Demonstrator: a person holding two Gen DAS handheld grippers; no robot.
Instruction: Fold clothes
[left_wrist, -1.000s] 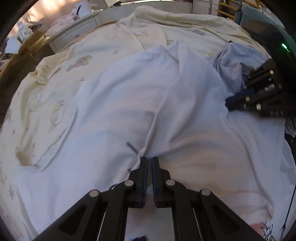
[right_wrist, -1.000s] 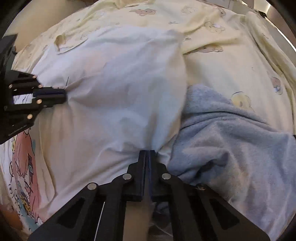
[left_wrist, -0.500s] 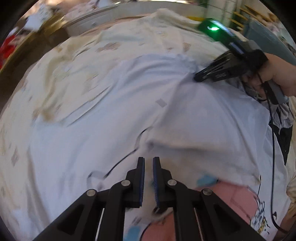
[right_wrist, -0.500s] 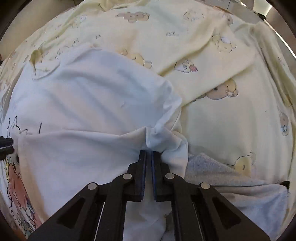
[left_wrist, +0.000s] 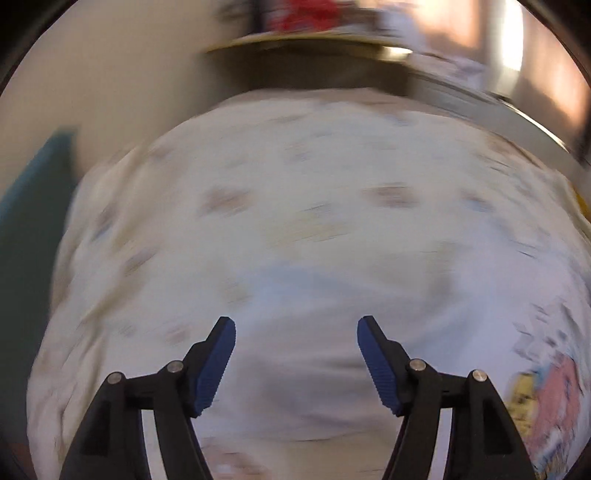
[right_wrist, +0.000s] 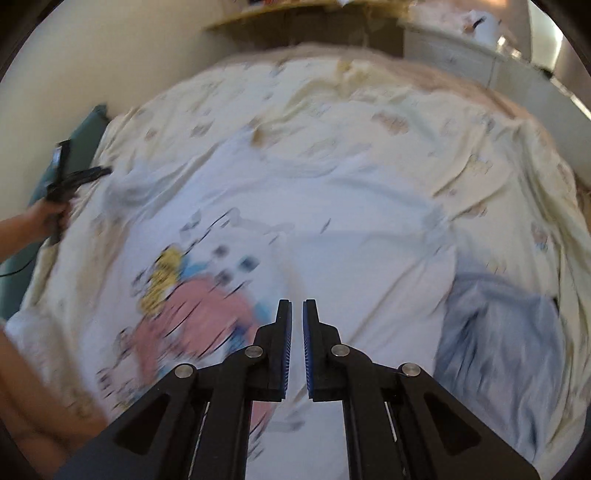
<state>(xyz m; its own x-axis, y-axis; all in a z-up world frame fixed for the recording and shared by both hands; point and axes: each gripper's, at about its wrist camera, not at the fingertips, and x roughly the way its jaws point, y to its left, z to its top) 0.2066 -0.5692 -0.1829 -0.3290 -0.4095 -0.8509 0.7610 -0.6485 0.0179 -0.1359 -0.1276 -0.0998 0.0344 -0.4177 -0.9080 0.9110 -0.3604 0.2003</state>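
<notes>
A white T-shirt (right_wrist: 332, 229) with a pink and yellow cartoon print (right_wrist: 192, 295) lies spread print-up on the bed. It also shows blurred in the left wrist view (left_wrist: 314, 354), its print at the right edge (left_wrist: 546, 398). My left gripper (left_wrist: 295, 328) is open and empty above the shirt's edge; it also shows far left in the right wrist view (right_wrist: 79, 177). My right gripper (right_wrist: 297, 308) has its jaws nearly closed with a thin gap, holding nothing, above the shirt.
The bed has a pale yellow bear-print sheet (right_wrist: 406, 110). A grey-blue garment (right_wrist: 498, 332) lies right of the shirt. A teal cushion (right_wrist: 85, 136) sits by the wall at left. White drawers (right_wrist: 454, 55) stand behind the bed.
Both grippers let go of the white shirt, which now lies flat with the print up. The left gripper opened wide and swung to the left side; the right pulled back.
</notes>
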